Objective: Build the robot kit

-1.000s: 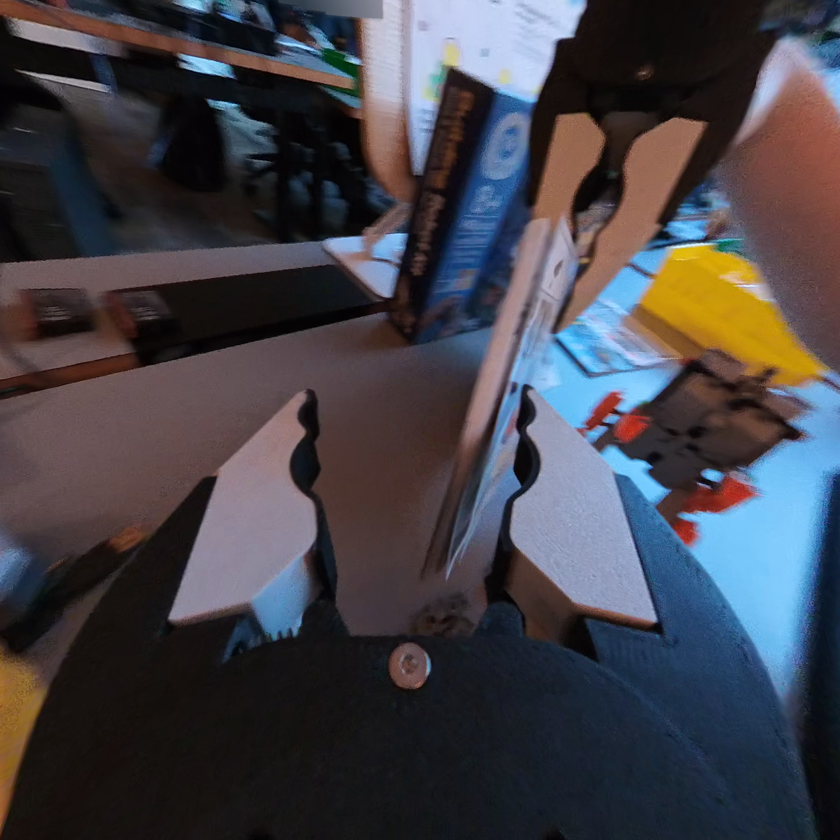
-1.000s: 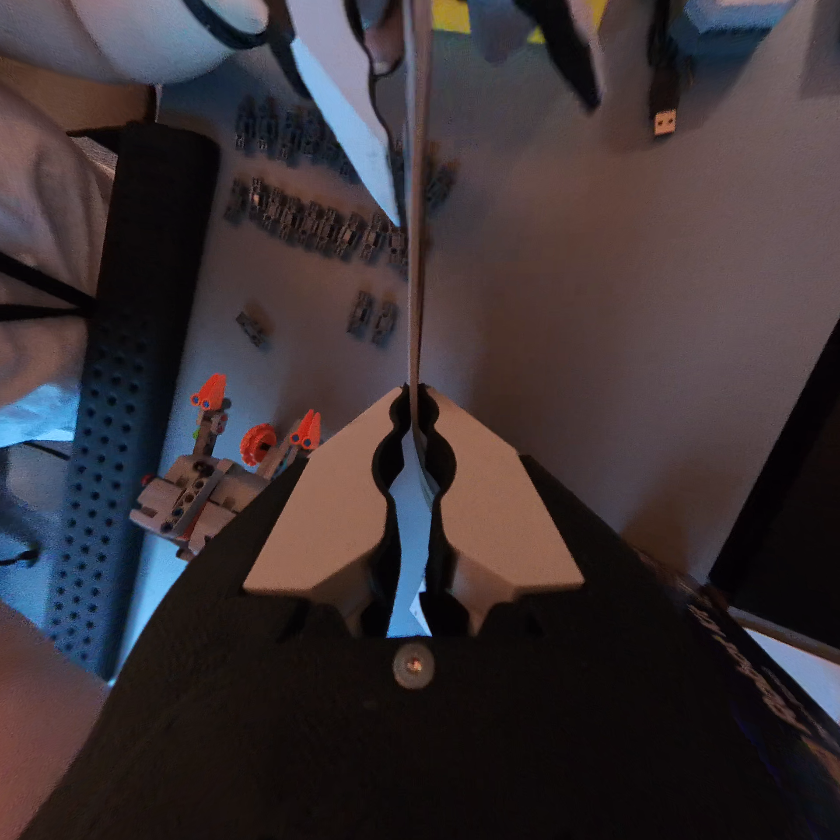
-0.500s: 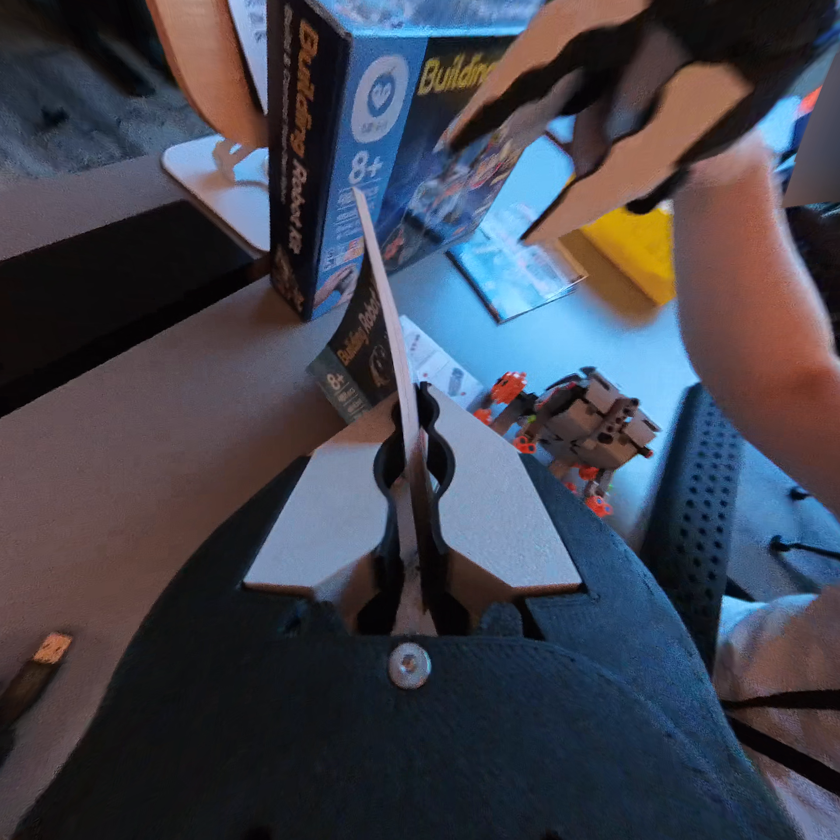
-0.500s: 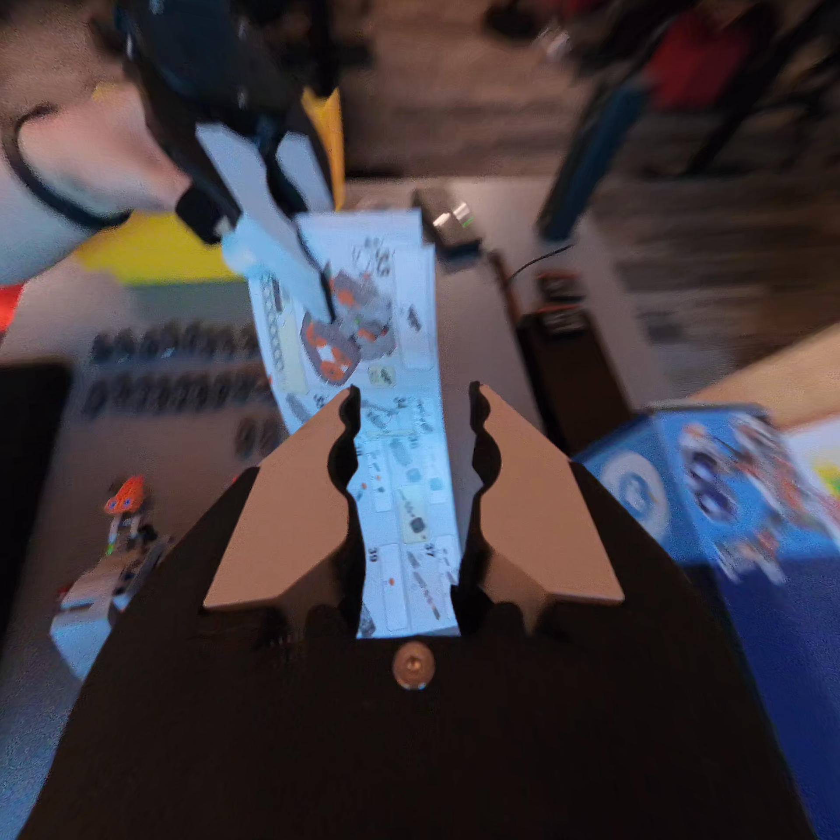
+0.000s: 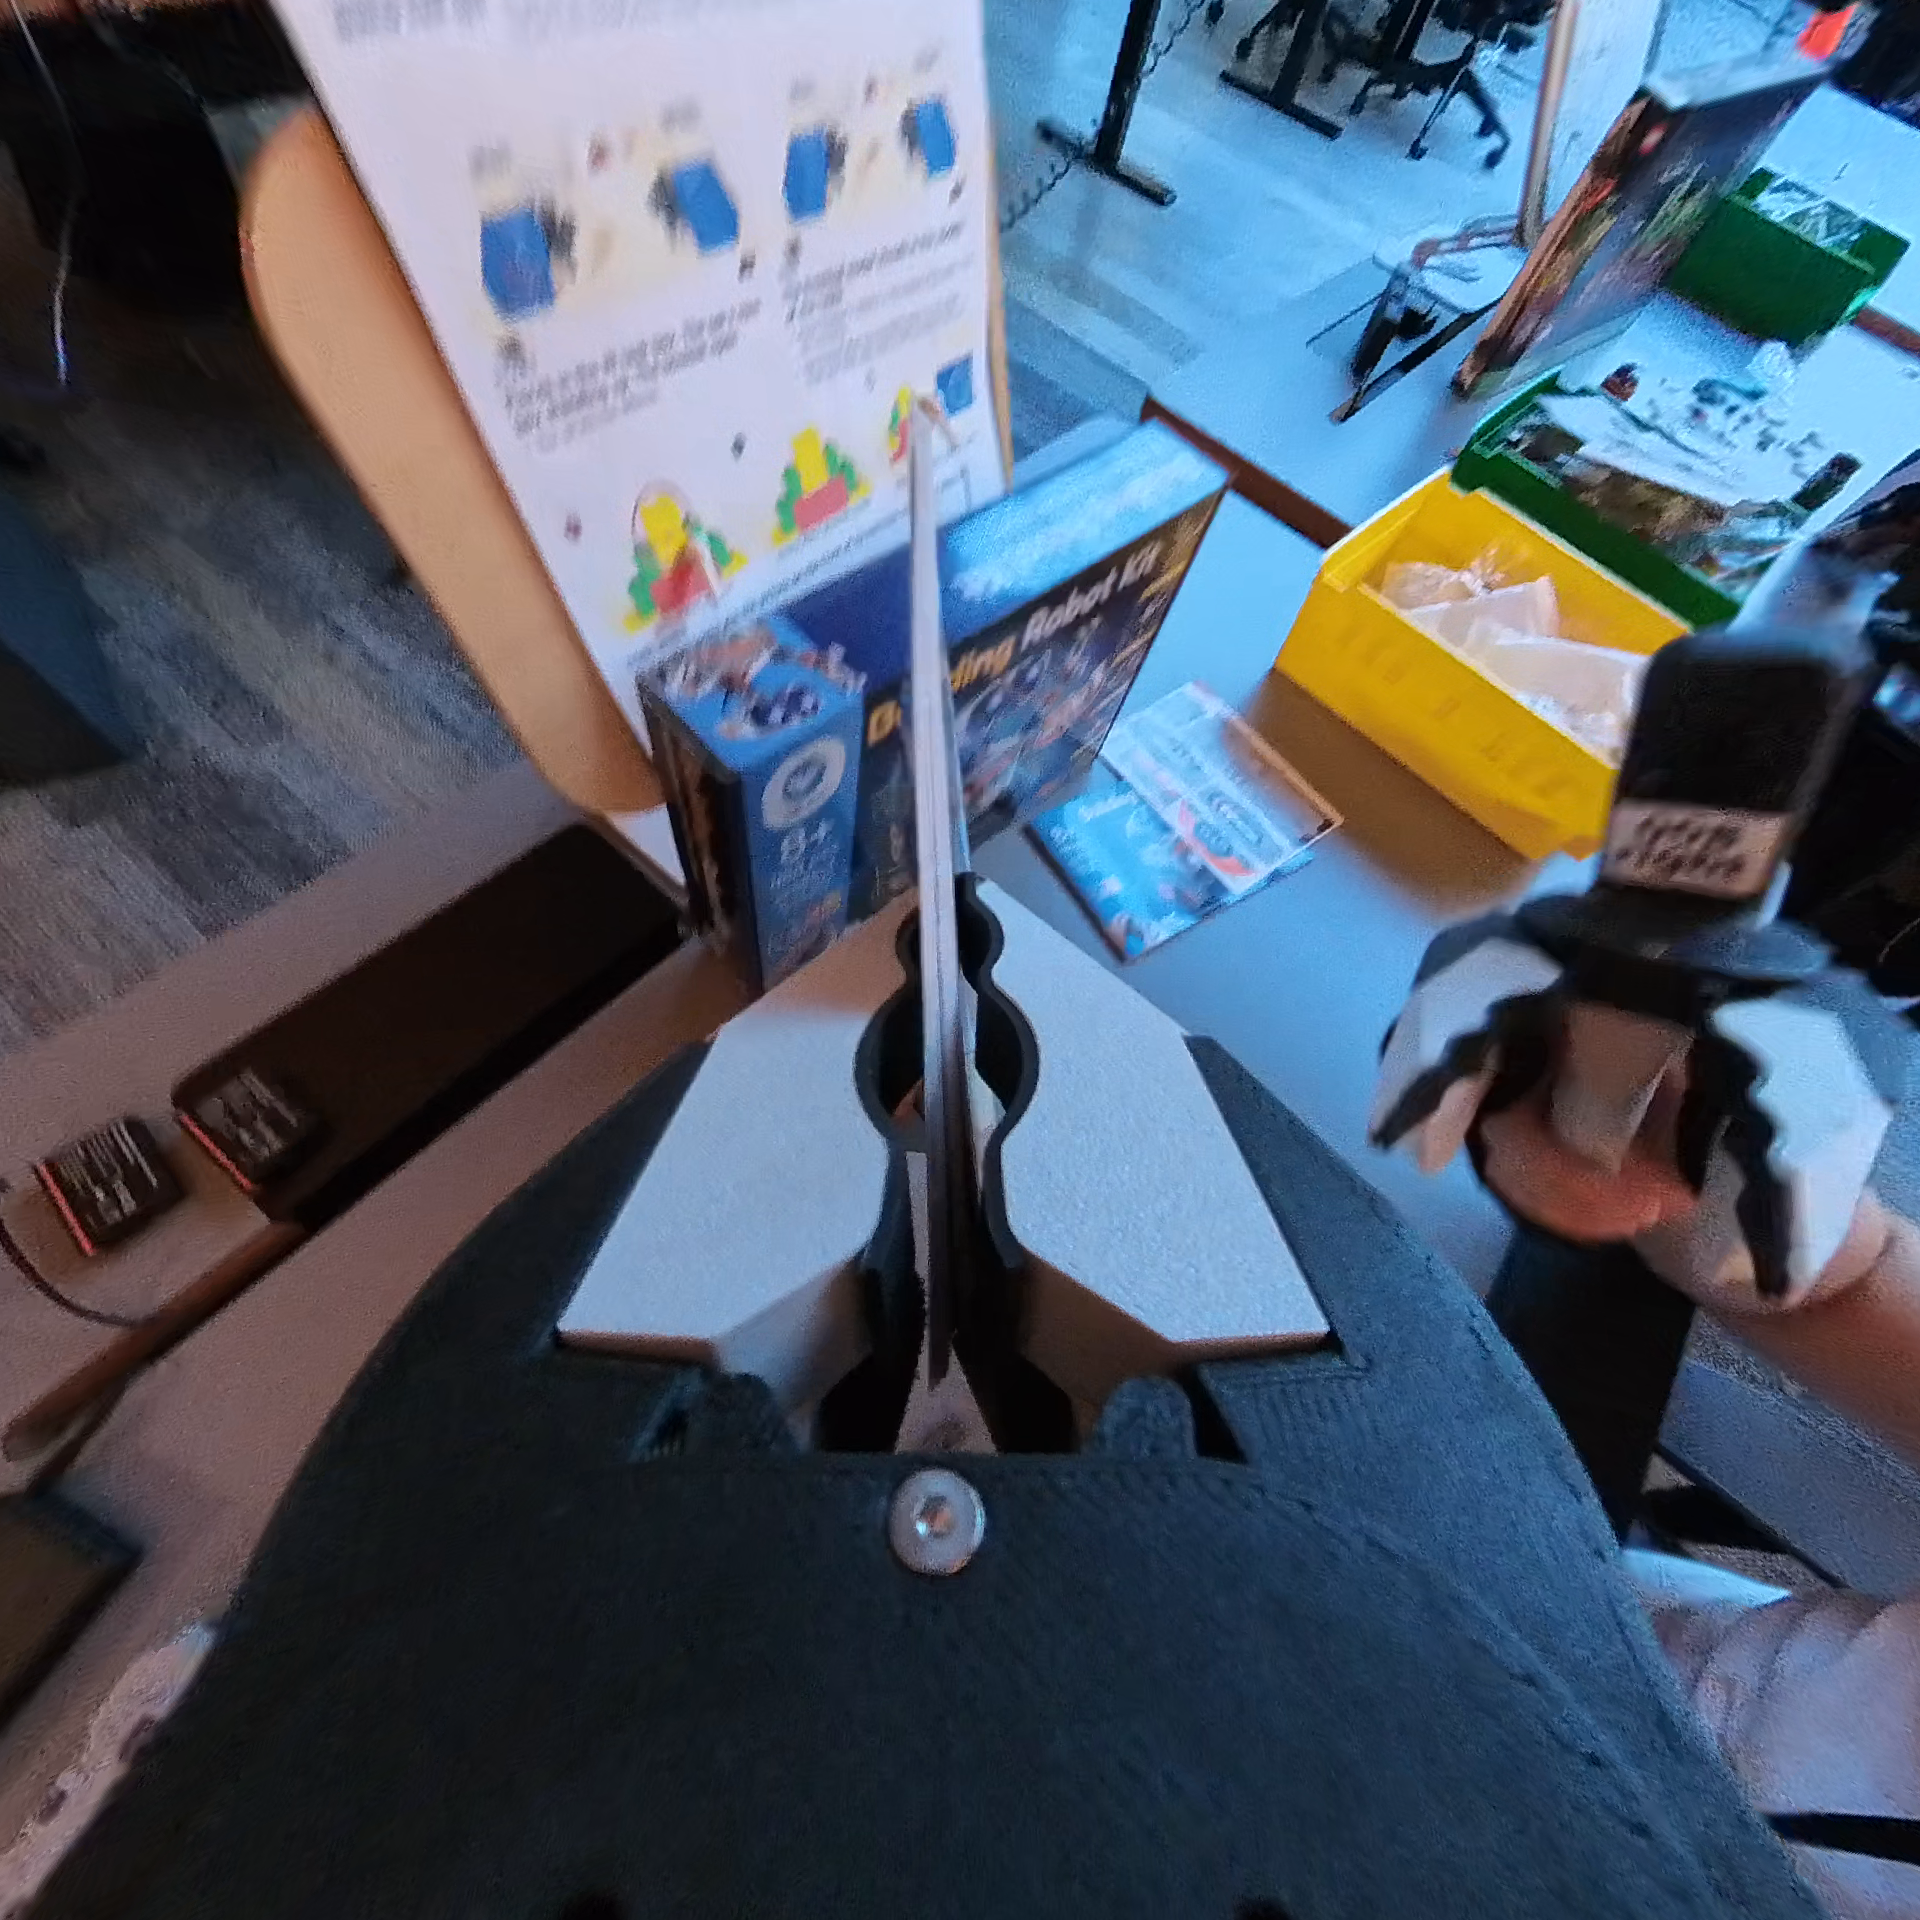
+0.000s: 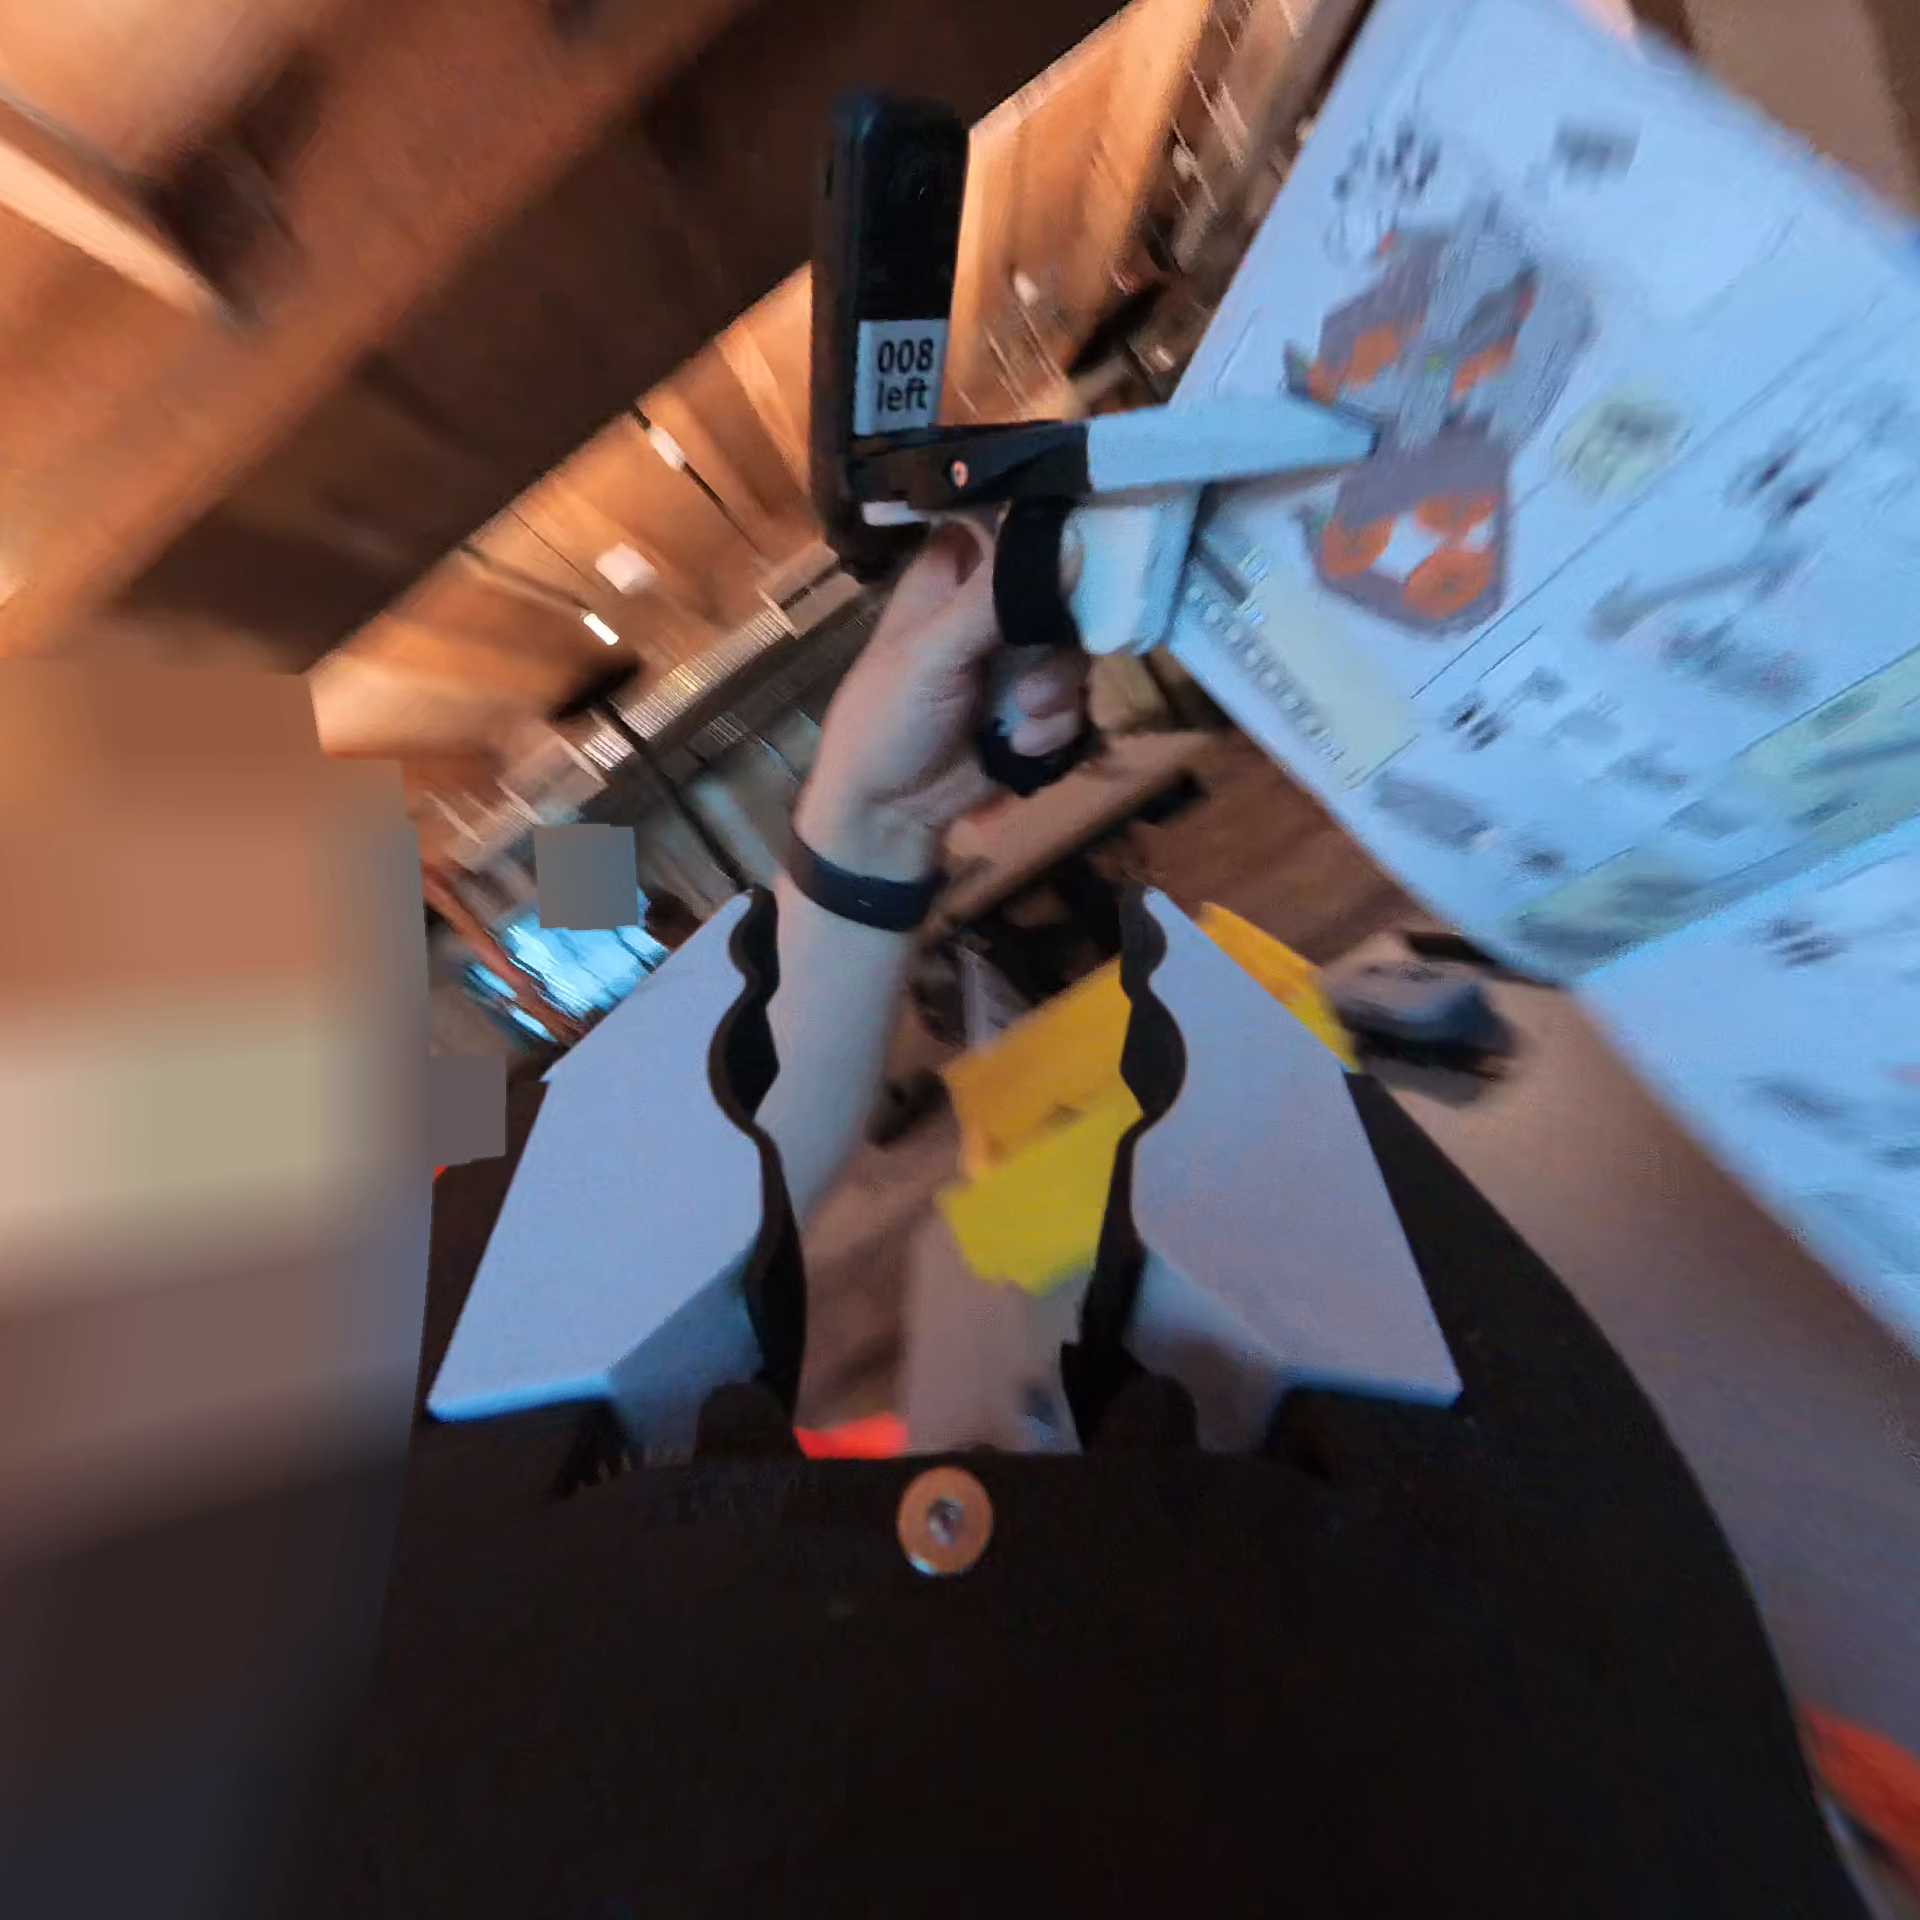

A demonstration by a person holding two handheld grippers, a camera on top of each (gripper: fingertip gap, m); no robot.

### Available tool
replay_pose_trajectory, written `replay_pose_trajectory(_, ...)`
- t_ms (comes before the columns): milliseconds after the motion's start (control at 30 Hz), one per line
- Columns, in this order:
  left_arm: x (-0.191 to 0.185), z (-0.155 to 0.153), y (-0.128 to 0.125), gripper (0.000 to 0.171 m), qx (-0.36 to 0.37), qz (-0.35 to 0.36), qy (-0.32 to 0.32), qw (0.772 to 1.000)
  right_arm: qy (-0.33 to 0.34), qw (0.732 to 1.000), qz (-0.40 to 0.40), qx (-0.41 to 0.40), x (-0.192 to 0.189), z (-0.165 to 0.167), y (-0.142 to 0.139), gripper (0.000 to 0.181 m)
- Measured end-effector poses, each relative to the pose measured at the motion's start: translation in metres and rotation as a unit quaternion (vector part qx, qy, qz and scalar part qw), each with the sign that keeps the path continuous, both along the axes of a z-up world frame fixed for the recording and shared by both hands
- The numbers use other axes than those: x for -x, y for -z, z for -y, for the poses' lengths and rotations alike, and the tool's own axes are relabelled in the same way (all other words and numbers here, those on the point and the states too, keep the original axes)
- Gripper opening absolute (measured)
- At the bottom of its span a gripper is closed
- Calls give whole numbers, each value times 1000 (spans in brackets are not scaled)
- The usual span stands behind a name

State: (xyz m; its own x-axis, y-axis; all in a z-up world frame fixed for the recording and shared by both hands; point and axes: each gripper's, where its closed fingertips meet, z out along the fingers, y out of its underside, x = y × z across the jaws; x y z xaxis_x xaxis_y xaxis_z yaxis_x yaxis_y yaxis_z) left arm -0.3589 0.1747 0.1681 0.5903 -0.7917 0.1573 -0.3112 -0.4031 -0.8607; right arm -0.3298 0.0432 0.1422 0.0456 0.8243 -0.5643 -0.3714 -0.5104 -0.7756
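Observation:
My left gripper (image 5: 943, 914) is shut on a thin printed instruction booklet (image 5: 928, 665). The booklet stands upright and edge-on between the fingers, above the table. The right wrist view shows the same booklet (image 6: 1621, 644) face-on, with a drawing of an orange-and-grey model, pinched by the left gripper (image 6: 1351, 447) in a person's hand. My right gripper (image 6: 951, 925) is open and empty, tilted upward, apart from the booklet. It also shows in the left wrist view (image 5: 1621, 1122), low at the right, jaws apart.
A blue kit box (image 5: 800, 821) stands on the grey table before a white poster board (image 5: 675, 312). A second leaflet (image 5: 1184, 810) lies flat beside it. A yellow bin (image 5: 1455, 665) and green bins (image 5: 1766, 270) stand at the right. Black devices (image 5: 104, 1174) lie at the left.
The booklet passed from my right gripper to my left: the right opened and drew away, tilting up. The left closed on the booklet and lifted it upright.

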Motion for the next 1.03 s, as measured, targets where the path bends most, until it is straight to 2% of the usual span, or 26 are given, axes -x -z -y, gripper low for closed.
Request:
replay_pose_trajectory(67, -17, 7, -33, 0, -20, 3, 10, 1000, -4, 996, -81, 31, 4, 2, -19, 65)
replay_pose_trajectory(167, -40, 20, -83, 1, -62, 0, 21, 998, 20, 983, -169, 65, 8, -13, -39, 74)
replay_pose_trajectory(300, -68, 46, -148, 0, -119, 17, 38, 992, 15, 942, -313, 118, -3, -40, -68, 80)
replay_pose_trajectory(400, -80, 67, -186, 0, -168, 38, 50, 984, 5, 899, -421, 120, -29, -53, -93, 85)
replay_pose_trajectory(500, -85, 87, -208, 0, -192, 80, 63, 976, 53, 877, -471, 82, -67, -64, -113, 90)
replay_pose_trajectory(567, -85, 97, -212, 0, -194, 109, 75, 972, 89, 868, -485, 53, -90, -67, -126, 92)
replay_pose_trajectory(667, -81, 111, -210, 0, -187, 177, 99, 961, 101, 875, -473, 34, -105, -63, -141, 81)
replay_pose_trajectory(700, -78, 115, -210, 0, -182, 210, 106, 955, 96, 873, -477, 24, -110, -58, -144, 65)
replay_pose_trajectory(833, -62, 127, -194, 0, -126, 319, 128, 931, 114, 886, -449, -27, -123, -33, -135, 28)
replay_pose_trajectory(900, -54, 128, -180, 0, -93, 350, 143, 921, 109, 886, -447, -50, -130, -19, -130, 9)
replay_pose_trajectory(1000, -46, 129, -160, 0, -82, 387, 157, 905, 103, 885, -448, -76, -139, -3, -130, 22)
replay_pose_trajectory(1033, -43, 136, -157, 0, -90, 401, 175, 895, 110, 892, -430, -86, -136, -1, -128, 16)
